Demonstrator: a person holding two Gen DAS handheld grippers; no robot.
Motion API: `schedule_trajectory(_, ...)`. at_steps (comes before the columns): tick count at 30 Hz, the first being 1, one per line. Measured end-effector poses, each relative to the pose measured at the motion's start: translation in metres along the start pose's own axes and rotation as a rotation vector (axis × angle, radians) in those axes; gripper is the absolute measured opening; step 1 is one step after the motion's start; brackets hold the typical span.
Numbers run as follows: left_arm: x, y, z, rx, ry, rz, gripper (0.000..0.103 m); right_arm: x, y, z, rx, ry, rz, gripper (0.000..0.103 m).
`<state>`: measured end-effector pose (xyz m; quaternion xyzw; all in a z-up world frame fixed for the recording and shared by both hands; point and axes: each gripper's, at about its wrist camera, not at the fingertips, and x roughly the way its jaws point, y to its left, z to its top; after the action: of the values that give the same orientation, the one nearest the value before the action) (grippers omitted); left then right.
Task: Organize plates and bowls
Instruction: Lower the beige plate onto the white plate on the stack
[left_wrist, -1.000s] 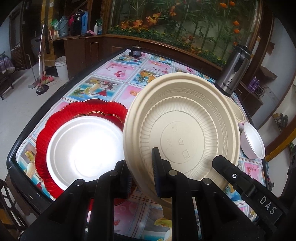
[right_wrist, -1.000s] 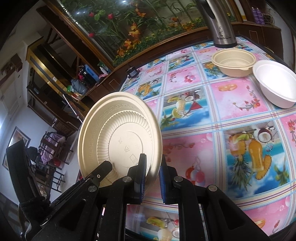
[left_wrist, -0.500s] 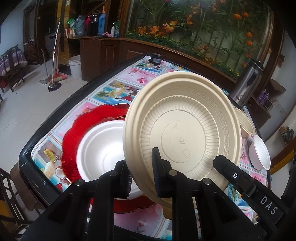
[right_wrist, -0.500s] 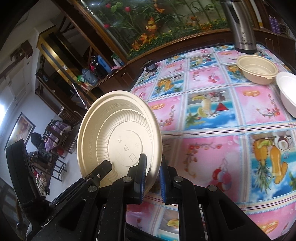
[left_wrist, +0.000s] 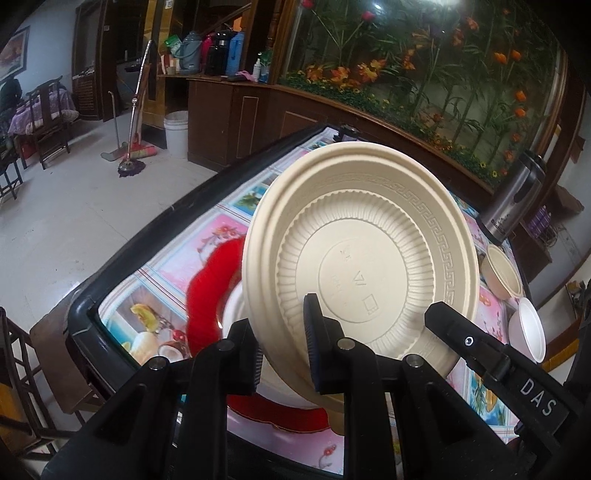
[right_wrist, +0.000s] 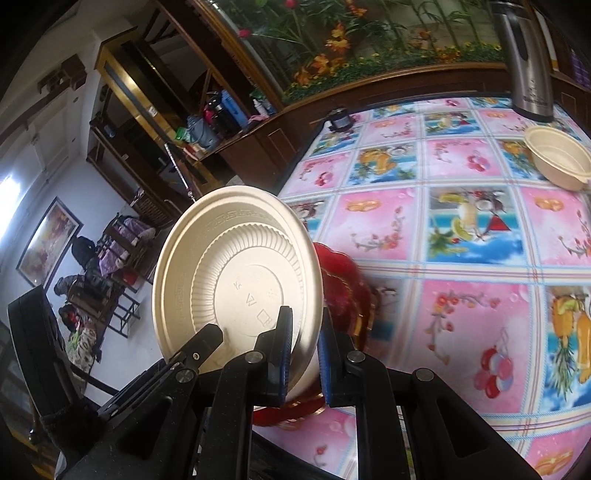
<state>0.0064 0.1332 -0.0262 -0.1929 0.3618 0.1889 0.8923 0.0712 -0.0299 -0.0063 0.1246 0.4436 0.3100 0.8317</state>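
A beige plate (left_wrist: 362, 266) is held up on edge, its ribbed underside facing both cameras. My left gripper (left_wrist: 282, 354) is shut on its lower rim. My right gripper (right_wrist: 304, 354) is shut on the same rim a little further along, and shows in the left wrist view as a black bar (left_wrist: 465, 339). In the right wrist view the left gripper (right_wrist: 199, 343) sits at the plate's lower left. Behind the beige plate lies a red scalloped plate (left_wrist: 210, 288) (right_wrist: 343, 288) with a white plate (left_wrist: 234, 314) on it, mostly hidden.
A beige bowl (left_wrist: 502, 273) (right_wrist: 557, 158) and a white bowl (left_wrist: 532, 332) stand at the table's far right, by a steel kettle (left_wrist: 517, 199) (right_wrist: 524, 59). The table's black edge (left_wrist: 147, 229) runs close on the left, with floor, chairs and a mop beyond.
Both grippers carried the beige plate leftward toward the table's near corner. The red and white plates, once plainly visible beside it, are now largely covered by it.
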Motion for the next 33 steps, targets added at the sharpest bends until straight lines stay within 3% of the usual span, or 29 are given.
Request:
schedule_trajectory(17, 0.021, 0.016, -0.014, -0.015, 0.074, 0.057, 0.018, 0.037, 0.010, -0.012, -0.027, 0.103, 0.008, 0.013)
schedule_trajectory(33, 0.023, 0.020, -0.018, -0.006, 0.085, 0.064, 0.018, 0.042, 0.012, -0.015, -0.032, 0.124, -0.007, 0.013)
